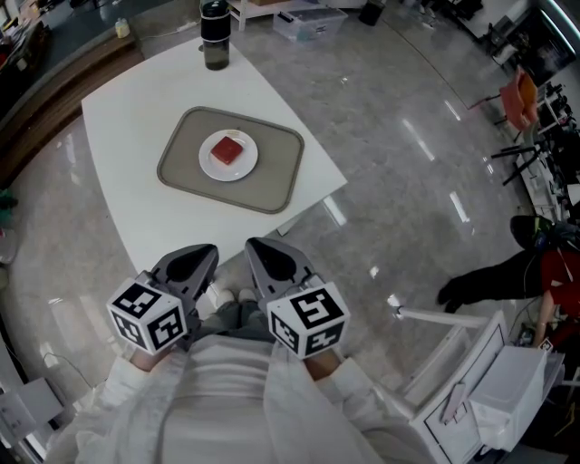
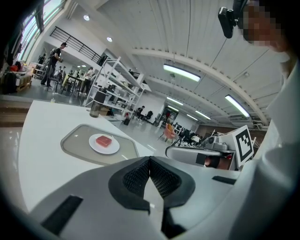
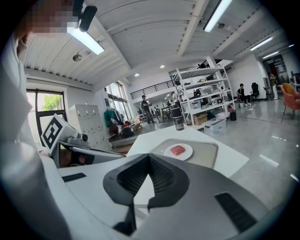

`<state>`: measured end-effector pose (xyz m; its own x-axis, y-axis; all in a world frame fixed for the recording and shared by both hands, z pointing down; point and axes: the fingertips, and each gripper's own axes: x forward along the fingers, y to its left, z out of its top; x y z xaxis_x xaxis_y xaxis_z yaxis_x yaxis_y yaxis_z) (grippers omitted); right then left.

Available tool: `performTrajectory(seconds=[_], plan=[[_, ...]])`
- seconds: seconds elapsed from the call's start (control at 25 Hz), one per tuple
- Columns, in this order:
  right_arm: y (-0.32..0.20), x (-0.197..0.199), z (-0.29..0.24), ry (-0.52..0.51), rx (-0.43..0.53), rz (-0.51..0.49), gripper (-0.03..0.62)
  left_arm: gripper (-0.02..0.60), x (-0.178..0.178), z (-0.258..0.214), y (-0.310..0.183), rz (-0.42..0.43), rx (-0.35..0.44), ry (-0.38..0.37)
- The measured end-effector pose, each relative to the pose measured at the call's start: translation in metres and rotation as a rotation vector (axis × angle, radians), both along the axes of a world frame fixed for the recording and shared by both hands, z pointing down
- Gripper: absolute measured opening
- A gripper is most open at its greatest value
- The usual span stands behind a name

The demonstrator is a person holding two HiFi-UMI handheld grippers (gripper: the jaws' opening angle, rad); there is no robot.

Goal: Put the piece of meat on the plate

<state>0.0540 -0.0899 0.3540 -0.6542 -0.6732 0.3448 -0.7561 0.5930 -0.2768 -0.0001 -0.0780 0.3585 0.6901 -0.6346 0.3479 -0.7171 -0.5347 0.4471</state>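
Observation:
A red piece of meat (image 1: pixel 228 149) lies on a small white plate (image 1: pixel 210 163) in the middle of a grey tray (image 1: pixel 272 172) on the white table. The meat (image 2: pixel 103 140) on its plate (image 2: pixel 96 146) shows far off in the left gripper view, and the meat (image 3: pixel 177 150) likewise in the right gripper view. My left gripper (image 1: pixel 207 255) and right gripper (image 1: pixel 256 249) are held close to my body, short of the table's near edge, side by side. Both have their jaws shut with nothing between them.
A dark tumbler (image 1: pixel 215 34) stands at the table's far edge. The white table (image 1: pixel 127 136) sits on a glossy grey floor. A clear storage box (image 1: pixel 310 22) lies beyond the table. White equipment (image 1: pixel 489 381) stands at the lower right, and a person's dark leg (image 1: pixel 480 281) shows at the right.

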Motion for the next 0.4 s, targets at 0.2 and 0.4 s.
performTrajectory(seconds=[0.2,0.4], plan=[[-0.0024,0.0029,0.0007,0.004,0.009,0.003,0.014,0.009,-0.0008,-0.0025,-0.0014,-0.008,0.005,0.019],[-0.0028,0.0012,-0.0055,-0.001,0.03,-0.002,0.015,0.009,0.0007,-0.0064,-0.001,-0.002,0.013,0.015]])
